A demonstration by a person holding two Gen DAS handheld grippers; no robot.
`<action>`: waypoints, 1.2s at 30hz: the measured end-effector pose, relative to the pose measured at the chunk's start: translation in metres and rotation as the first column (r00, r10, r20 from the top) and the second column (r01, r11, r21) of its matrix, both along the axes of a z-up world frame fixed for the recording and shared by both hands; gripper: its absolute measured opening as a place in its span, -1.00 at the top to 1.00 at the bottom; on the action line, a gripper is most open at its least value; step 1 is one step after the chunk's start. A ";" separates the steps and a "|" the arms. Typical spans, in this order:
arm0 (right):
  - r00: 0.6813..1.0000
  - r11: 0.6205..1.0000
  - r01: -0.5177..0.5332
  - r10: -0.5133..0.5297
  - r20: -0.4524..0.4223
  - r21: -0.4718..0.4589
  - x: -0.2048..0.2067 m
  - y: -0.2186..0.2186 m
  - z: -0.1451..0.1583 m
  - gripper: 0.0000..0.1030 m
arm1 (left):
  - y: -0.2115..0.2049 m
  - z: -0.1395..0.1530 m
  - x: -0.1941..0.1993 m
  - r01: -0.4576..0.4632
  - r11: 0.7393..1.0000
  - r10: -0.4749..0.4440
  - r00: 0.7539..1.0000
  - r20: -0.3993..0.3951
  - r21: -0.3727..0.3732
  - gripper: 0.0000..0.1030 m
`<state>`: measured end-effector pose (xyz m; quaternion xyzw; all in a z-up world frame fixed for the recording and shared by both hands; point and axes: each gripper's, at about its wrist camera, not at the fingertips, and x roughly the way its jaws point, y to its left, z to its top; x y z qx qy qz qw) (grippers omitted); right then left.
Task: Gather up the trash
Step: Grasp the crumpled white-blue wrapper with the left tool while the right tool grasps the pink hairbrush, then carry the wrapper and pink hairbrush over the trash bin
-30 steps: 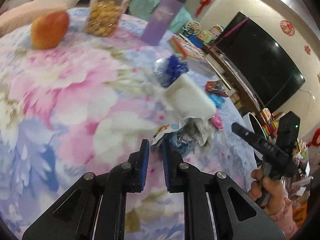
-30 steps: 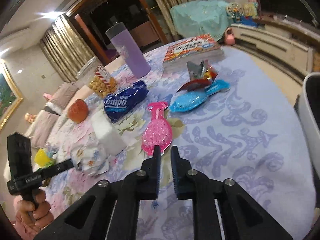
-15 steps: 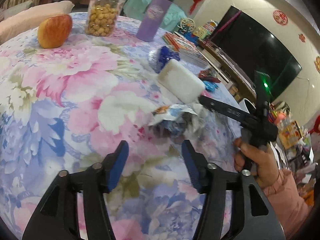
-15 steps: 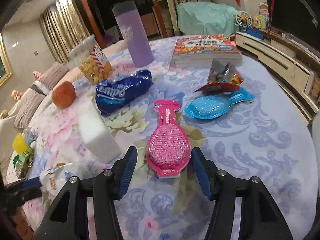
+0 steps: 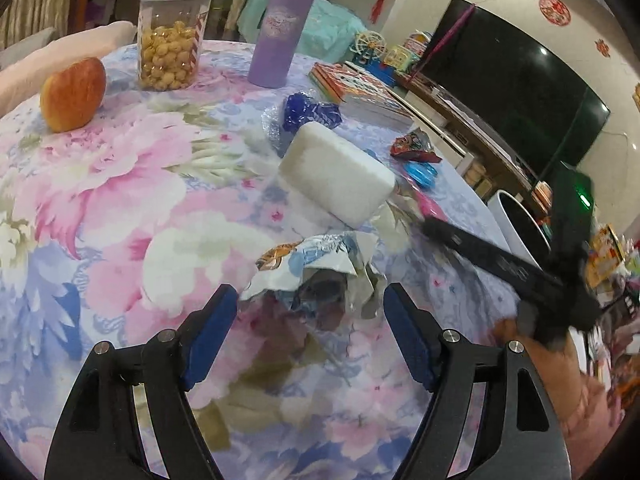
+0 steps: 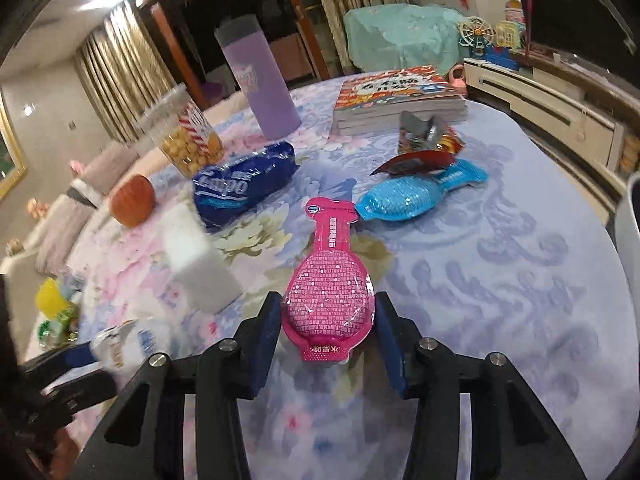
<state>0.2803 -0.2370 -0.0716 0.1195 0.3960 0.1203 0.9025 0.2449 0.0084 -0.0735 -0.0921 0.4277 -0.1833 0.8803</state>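
Crumpled wrapper [image 5: 320, 264] lay just ahead of my left gripper [image 5: 310, 316], jaws opening, nothing held. My right gripper [image 6: 326, 322] was closing around the pink pouch [image 6: 326, 280], pads not yet pressing. Risk, as I judged it: the slick pouch squirting out, or the tablecloth [image 6: 500, 280] pinching.

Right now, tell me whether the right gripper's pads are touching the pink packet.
Cannot tell. In the right wrist view the right gripper is closing around the pink packet; its pads sit at the packet's edges, but neither contact nor a gap shows plainly.
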 end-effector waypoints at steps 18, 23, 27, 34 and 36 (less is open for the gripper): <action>0.998 0.990 0.021 -0.028 0.047 0.141 -0.079 -0.042 0.012 0.09 | -0.033 -0.004 -0.010 -0.013 0.999 0.014 0.999 0.034 -0.036 0.56; 0.997 0.989 0.032 -0.042 0.063 0.144 -0.100 -0.056 0.017 0.09 | -0.068 0.001 -0.031 0.062 0.998 -0.060 0.997 0.049 -0.033 0.56; 0.996 0.989 0.048 -0.059 0.073 0.137 -0.114 -0.071 0.019 0.09 | -0.097 0.005 -0.042 0.126 0.992 -0.125 0.991 0.052 -0.025 0.56; 0.990 0.985 0.090 -0.104 0.091 0.147 -0.132 -0.097 0.024 0.09 | -0.132 0.007 -0.053 0.189 0.982 -0.189 0.981 0.054 -0.007 0.56; 0.989 0.983 0.101 -0.116 0.091 0.154 -0.134 -0.105 0.025 0.09 | -0.141 0.009 -0.056 0.203 0.979 -0.203 0.978 0.057 0.004 0.56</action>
